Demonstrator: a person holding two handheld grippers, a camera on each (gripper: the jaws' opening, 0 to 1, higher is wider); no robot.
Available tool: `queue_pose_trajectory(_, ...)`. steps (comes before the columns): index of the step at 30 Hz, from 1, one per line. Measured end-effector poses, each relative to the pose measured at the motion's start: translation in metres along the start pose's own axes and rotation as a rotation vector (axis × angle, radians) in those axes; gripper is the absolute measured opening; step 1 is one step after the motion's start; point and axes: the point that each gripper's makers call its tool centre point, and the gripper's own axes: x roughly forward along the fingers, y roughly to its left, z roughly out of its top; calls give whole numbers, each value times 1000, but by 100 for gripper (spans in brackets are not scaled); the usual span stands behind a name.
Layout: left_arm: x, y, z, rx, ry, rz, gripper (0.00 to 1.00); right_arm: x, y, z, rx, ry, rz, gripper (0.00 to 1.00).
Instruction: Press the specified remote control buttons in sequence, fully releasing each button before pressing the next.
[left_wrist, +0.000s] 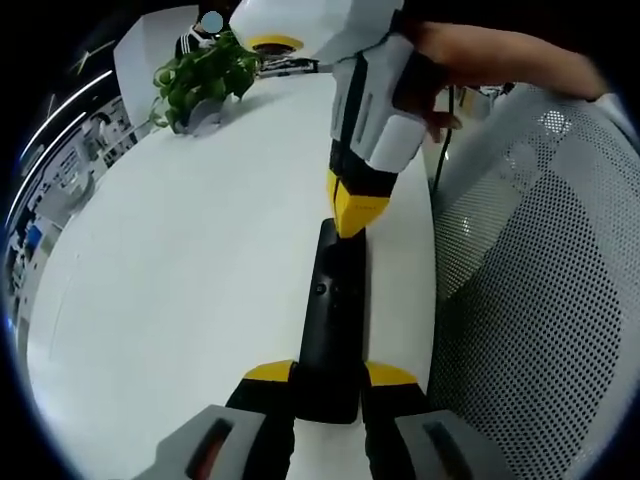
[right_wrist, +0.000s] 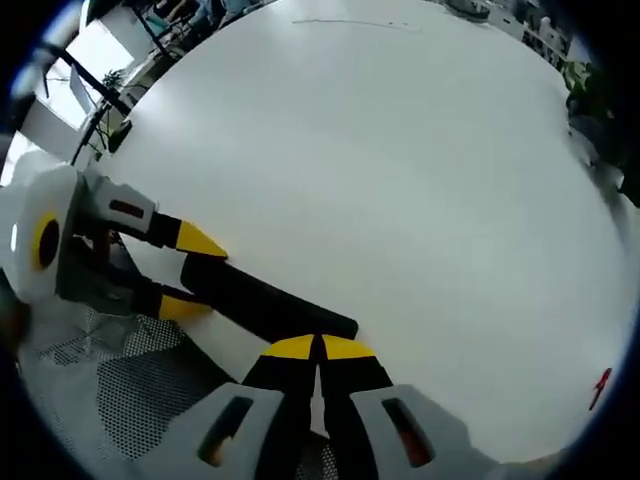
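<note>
A long black remote control (left_wrist: 335, 320) lies on the white table (left_wrist: 180, 260), close to its edge. My left gripper (left_wrist: 330, 375) is shut on the remote's near end, one yellow-tipped jaw on each side. My right gripper (left_wrist: 355, 212) comes down from the top of the left gripper view, shut, its yellow tips resting on the remote's far end. In the right gripper view the right gripper (right_wrist: 318, 347) is shut with its tips over one end of the remote (right_wrist: 260, 300). The left gripper (right_wrist: 192, 272) holds the other end.
A potted green plant (left_wrist: 205, 75) stands at the table's far side. A grey mesh chair (left_wrist: 540, 280) sits beside the table edge near the remote, also visible as mesh chair (right_wrist: 130, 390). A hand (left_wrist: 470, 60) holds the right gripper. A small red object (right_wrist: 600, 385) lies far right.
</note>
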Motion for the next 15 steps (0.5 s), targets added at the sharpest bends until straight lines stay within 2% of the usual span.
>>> queue_pose_trajectory(15,-1,-1,-1,-5,-18,2,25,4,-3,4,58,8,52,0)
